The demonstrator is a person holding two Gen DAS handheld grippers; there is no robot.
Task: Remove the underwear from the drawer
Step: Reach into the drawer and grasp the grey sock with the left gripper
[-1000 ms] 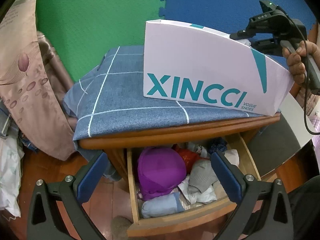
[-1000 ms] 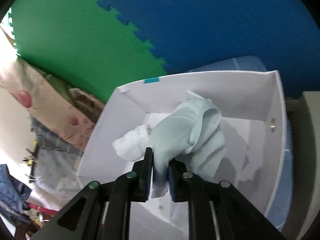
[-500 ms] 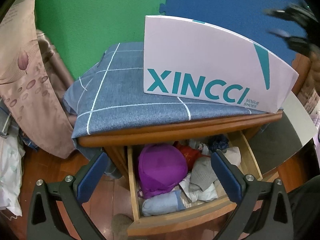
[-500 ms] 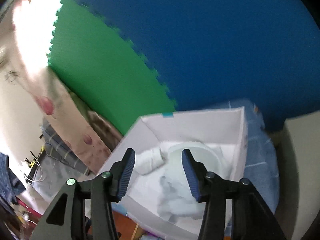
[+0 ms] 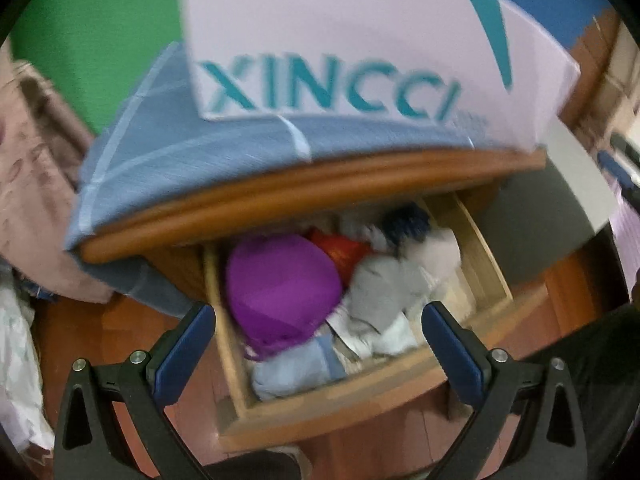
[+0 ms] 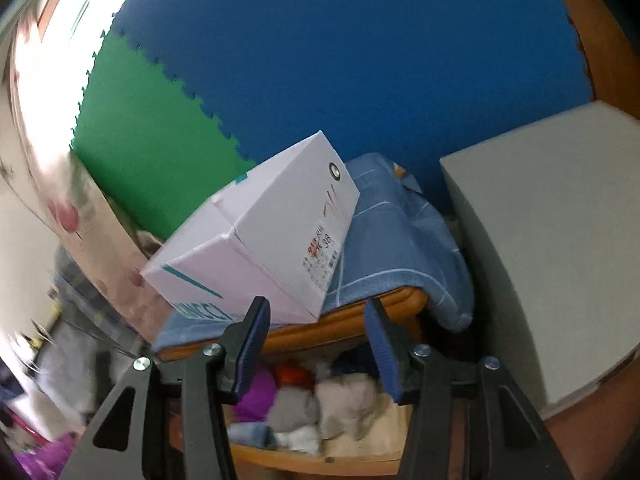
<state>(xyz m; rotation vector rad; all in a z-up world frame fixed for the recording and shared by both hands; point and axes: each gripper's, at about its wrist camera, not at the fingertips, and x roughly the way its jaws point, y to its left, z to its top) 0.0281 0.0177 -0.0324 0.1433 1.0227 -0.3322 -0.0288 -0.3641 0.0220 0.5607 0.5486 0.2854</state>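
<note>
Both claws hang empty above the open drawer (image 5: 362,402): the left claw (image 5: 316,344) gapes wide over a purple garment (image 5: 280,288) and heaped underwear (image 5: 384,292), while the right claw (image 6: 316,348), jaws just parted, faces the white shoebox (image 6: 264,240) beyond its tips.

The drawer (image 5: 486,252) was pale bare wood, under a glossy orange-brown varnished tabletop (image 5: 280,196). A matt blue woven cloth (image 5: 168,140) covered that top, bearing a smooth white cardboard shoebox (image 6: 280,236). Soft cloth underwear (image 5: 280,284) filled the drawer. At twelve o'clock stood matt foam mats (image 6: 360,60).
</note>
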